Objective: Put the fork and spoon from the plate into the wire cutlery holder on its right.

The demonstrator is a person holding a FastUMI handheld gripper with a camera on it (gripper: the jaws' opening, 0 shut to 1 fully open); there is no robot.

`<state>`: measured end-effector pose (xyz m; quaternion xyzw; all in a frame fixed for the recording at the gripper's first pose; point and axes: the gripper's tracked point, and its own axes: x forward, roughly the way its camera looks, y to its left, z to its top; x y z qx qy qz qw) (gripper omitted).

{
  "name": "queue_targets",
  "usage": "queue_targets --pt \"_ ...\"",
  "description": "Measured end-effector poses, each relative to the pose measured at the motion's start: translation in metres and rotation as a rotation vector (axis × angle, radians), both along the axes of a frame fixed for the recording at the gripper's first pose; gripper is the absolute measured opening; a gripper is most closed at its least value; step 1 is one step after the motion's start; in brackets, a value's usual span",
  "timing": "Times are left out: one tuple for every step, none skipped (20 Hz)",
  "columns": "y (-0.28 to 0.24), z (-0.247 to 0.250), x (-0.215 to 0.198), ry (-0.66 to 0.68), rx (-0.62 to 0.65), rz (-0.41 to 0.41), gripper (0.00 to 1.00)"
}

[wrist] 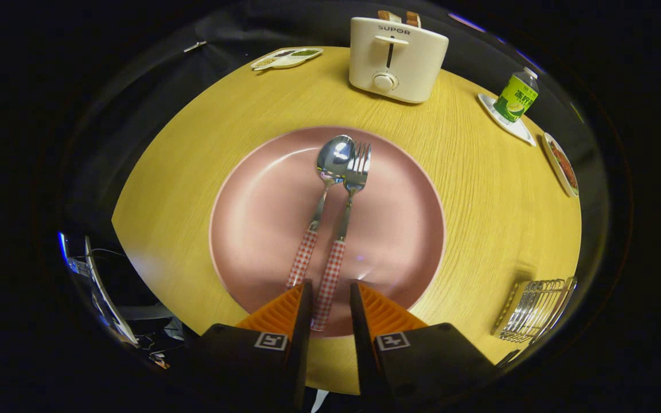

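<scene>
While my hand-held gripper (330,298) hangs over the near rim of the round pink plate (250,229), its fingers stand parted with the red-checked handle end of the steel fork (346,213) between them, not pressed. Just beside the fork lies the matching steel spoon (320,198). Further right on the yellow wooden tabletop (491,189) sits the wire cutlery holder (537,310).

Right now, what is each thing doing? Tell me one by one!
gripper: open, fork handle between its fingers, not squeezed.
fork: lying flat on the plate, beside the spoon.
spoon: lying flat on the plate, bowl up.
plate: on the table, holding both.
wire cutlery holder: standing right of the plate.
toaster: upright, bread in its slots.
bottle: upright, capped.
</scene>
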<state>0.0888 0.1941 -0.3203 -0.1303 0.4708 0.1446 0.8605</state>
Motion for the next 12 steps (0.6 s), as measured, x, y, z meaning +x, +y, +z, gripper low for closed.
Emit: queue_targets --pt "0.001 -0.004 0.002 0.009 0.006 0.000 0.37" --pt "0.002 -0.002 -0.001 0.020 0.009 -0.001 0.35" --pt "0.003 -0.002 0.000 0.020 0.008 -0.001 0.24" --pt "0.003 -0.002 -0.001 0.029 0.004 -0.002 0.22" --pt "0.003 -0.001 -0.001 0.033 0.004 -0.003 0.20" --pt "0.003 -0.002 -0.002 0.047 0.005 0.001 0.15" --pt "0.003 -0.002 -0.002 0.047 0.008 -0.003 0.14" --pt "0.000 0.000 -0.001 0.050 0.007 -0.007 0.13" --pt "-0.001 0.002 -0.001 0.049 0.009 -0.014 0.13" --pt "-0.003 0.003 0.000 0.047 0.013 -0.021 0.13" --pt "-0.005 0.006 0.001 0.042 0.020 -0.028 0.13" --pt "-0.007 0.010 0.001 0.039 0.028 -0.033 0.13"
